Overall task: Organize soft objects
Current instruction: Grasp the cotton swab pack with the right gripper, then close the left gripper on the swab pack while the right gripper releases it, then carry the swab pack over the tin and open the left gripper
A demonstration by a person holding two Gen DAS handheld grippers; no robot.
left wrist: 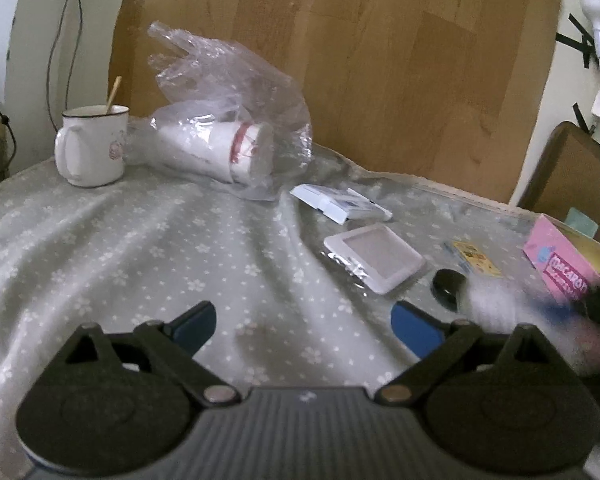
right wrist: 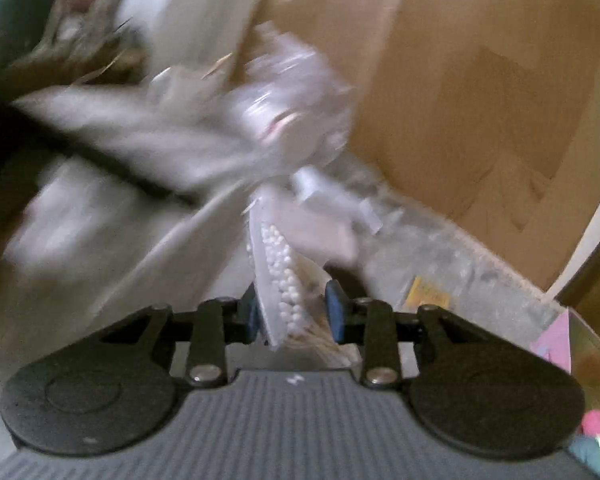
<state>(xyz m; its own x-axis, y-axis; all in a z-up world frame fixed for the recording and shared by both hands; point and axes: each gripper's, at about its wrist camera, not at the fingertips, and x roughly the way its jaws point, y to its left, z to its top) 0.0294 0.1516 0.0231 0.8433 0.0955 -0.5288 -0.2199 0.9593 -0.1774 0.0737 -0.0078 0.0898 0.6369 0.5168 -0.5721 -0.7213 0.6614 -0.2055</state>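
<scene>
My right gripper [right wrist: 292, 314] is shut on a clear packet of cotton swabs [right wrist: 278, 272], white tips up and wooden sticks down between the blue pads. The packet is lifted above the flowered grey cloth [left wrist: 140, 248]; the scene behind it is blurred. My left gripper [left wrist: 300, 320] hangs open low over the cloth with nothing between its fingers. In the left wrist view the right gripper [left wrist: 588, 312] shows as a dark blur at the right edge with a white smear beside it.
A white mug [left wrist: 92, 144] with a stick stands at back left, next to a clear plastic bag [left wrist: 228, 92] holding white cups. A white box [left wrist: 340, 200], a wrapped white square [left wrist: 374, 258], a black disc [left wrist: 448, 284], a yellow card [left wrist: 476, 258] and a pink box [left wrist: 560, 260] lie at right.
</scene>
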